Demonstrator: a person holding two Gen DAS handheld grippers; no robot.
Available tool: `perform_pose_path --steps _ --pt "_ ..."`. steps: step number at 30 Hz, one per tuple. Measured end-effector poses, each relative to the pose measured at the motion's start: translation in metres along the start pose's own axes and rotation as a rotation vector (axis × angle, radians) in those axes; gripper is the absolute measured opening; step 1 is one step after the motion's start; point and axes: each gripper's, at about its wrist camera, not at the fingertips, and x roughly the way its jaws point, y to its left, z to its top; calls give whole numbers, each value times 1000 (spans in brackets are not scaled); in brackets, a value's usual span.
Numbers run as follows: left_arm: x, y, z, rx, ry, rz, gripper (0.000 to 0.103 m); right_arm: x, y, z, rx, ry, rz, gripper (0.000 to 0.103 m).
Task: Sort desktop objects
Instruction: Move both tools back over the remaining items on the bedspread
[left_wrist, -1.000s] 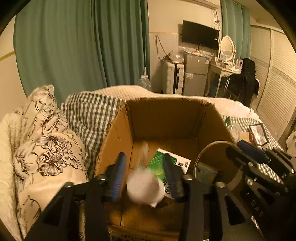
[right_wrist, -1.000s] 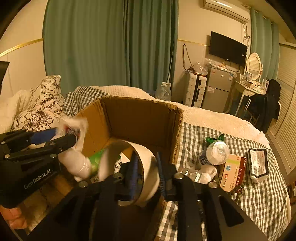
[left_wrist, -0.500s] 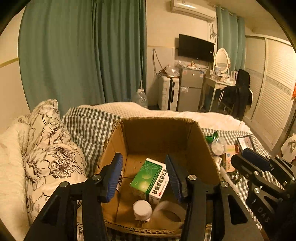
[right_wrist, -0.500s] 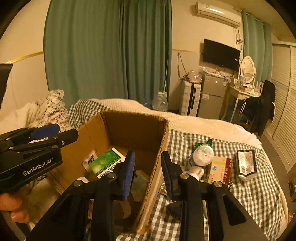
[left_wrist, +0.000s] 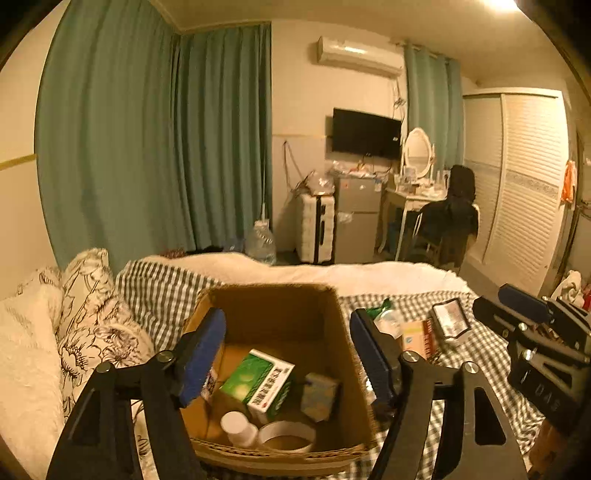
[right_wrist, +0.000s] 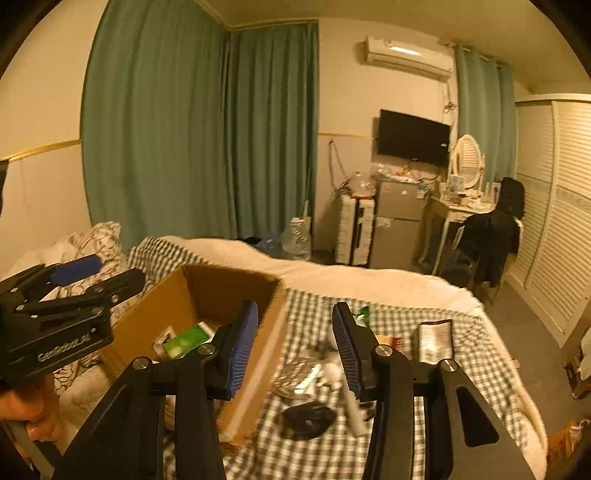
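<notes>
An open cardboard box (left_wrist: 273, 306) stands on the checked bedspread. In it lie a green carton (left_wrist: 258, 384), a white bottle (left_wrist: 238, 428), a roll of tape (left_wrist: 286, 437) and a small grey box (left_wrist: 319, 397). My left gripper (left_wrist: 286, 354) hovers above the box's near side, its jaws opening with nothing between them. My right gripper (right_wrist: 293, 347) hangs over the box's right wall (right_wrist: 269, 332), jaws also opening and empty. Below it on the bedspread lie a black object (right_wrist: 306, 422), a foil pack (right_wrist: 291, 373) and a dark packet (right_wrist: 436, 339).
Flowered pillows (left_wrist: 99, 332) lie left of the box. An orange carton (left_wrist: 417, 336) and a green-capped bottle (left_wrist: 384, 314) rest right of it. A hand (right_wrist: 22, 410) holds the left gripper (right_wrist: 118, 271). Beyond the bed are curtains, a suitcase, a fridge and a desk.
The left gripper let the white bottle go and the right gripper let the tape roll go; both now lie in the box. Both grippers rose, drew back and opened wider.
</notes>
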Motion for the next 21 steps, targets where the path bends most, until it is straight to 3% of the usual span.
perform_pose_path --steps 11,19,21 --pt "-16 -33 3 -23 -51 -42 100 -37 -59 9 80 -74 -91 69" --pt "-8 -65 0 0 -51 -67 103 -48 -97 7 160 -116 -149 100" --pt "-4 -72 -1 2 -40 -71 103 -48 -104 6 169 -120 -169 103"
